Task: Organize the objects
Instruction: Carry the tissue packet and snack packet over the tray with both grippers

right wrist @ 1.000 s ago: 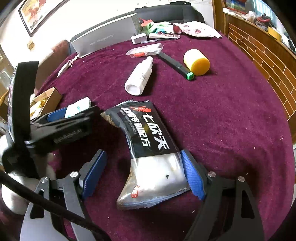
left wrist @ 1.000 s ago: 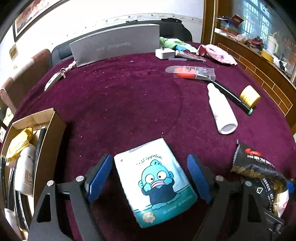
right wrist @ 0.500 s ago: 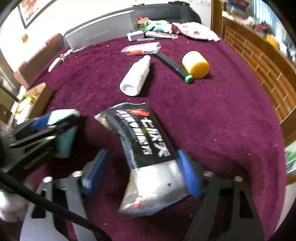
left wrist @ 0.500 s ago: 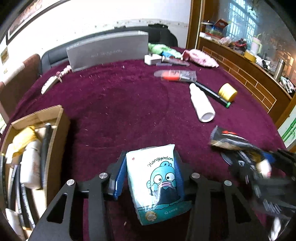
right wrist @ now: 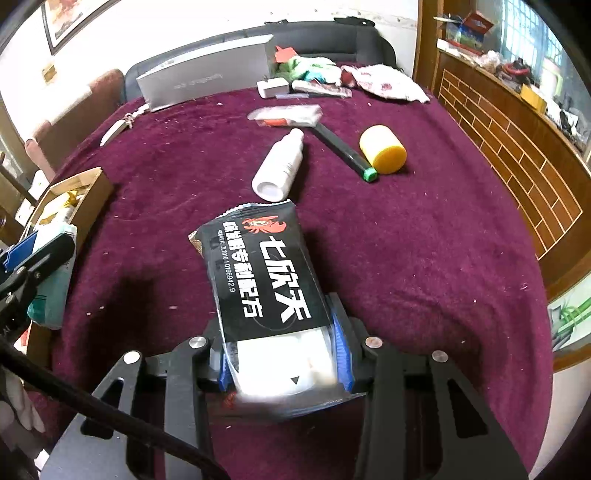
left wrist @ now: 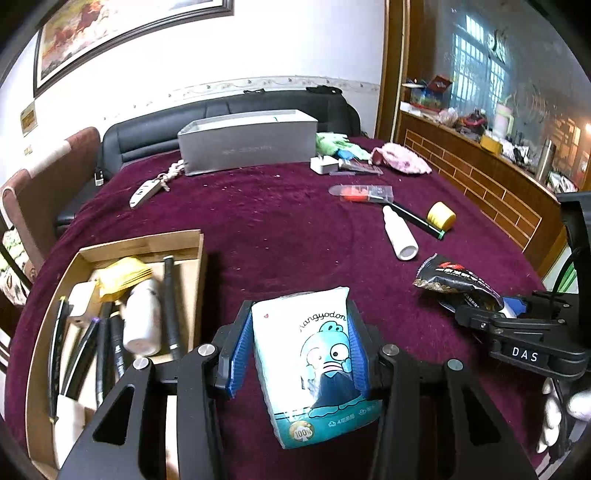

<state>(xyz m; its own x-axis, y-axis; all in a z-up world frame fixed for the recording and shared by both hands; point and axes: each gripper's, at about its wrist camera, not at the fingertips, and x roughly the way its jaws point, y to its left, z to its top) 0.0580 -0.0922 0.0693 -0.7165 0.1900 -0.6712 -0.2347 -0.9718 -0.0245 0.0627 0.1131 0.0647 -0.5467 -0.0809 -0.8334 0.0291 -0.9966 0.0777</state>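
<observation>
Left wrist: left gripper (left wrist: 298,356) clenches tissue pack (left wrist: 314,362); right gripper (right wrist: 282,363), closing, pinches snack packet (right wrist: 264,273).

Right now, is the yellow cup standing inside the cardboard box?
No, the yellow cup lies on its side on the purple tablecloth, beside the black marker and far from the cardboard box.

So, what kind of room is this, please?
Most likely a living or dining room in a home. A black sofa stands behind the table with the dark red cloth, a framed painting hangs on the wall, and household clutter fills the wooden counter.
</observation>
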